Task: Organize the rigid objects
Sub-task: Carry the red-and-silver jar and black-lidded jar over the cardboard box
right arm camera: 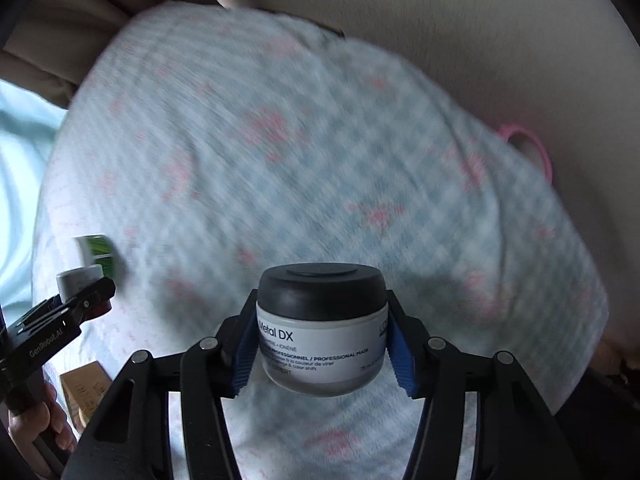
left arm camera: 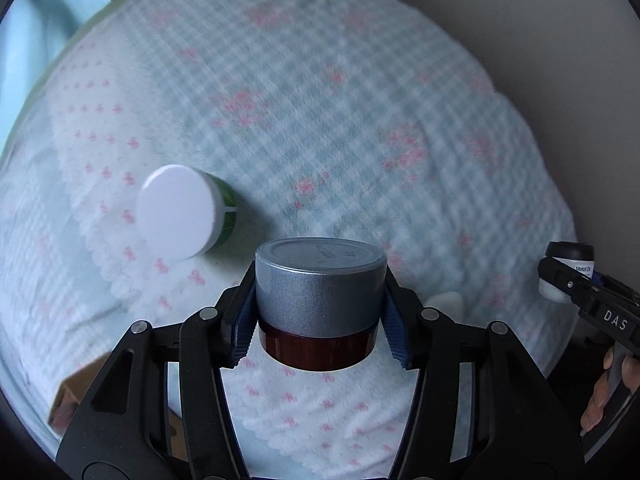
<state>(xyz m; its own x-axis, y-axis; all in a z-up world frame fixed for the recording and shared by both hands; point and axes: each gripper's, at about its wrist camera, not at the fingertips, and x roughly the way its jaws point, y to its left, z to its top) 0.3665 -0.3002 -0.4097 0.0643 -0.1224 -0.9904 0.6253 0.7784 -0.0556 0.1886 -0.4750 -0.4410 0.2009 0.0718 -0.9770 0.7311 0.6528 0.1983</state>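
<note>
My left gripper (left arm camera: 320, 320) is shut on a jar with a silver-grey lid and dark red body (left arm camera: 320, 300), held above the checked blanket (left arm camera: 360, 120). My right gripper (right arm camera: 322, 340) is shut on a white jar with a black lid (right arm camera: 322, 332), labelled "Metal DX", also lifted off the blanket (right arm camera: 320, 140). A green jar with a white lid (left arm camera: 180, 212) rests on the blanket left of the left gripper; it shows as the green jar (right arm camera: 98, 252) in the right wrist view. Each gripper appears at the edge of the other's view: right gripper (left arm camera: 568, 276), left gripper (right arm camera: 86, 292).
A gold-brown box (right arm camera: 86, 392) lies near the blanket's lower left edge; the same box (left arm camera: 72, 396) shows in the left wrist view. A pink ring (right arm camera: 532, 148) sits at the blanket's right edge. Beige surface lies beyond. A person's hand (right arm camera: 40, 428) holds the left gripper's handle.
</note>
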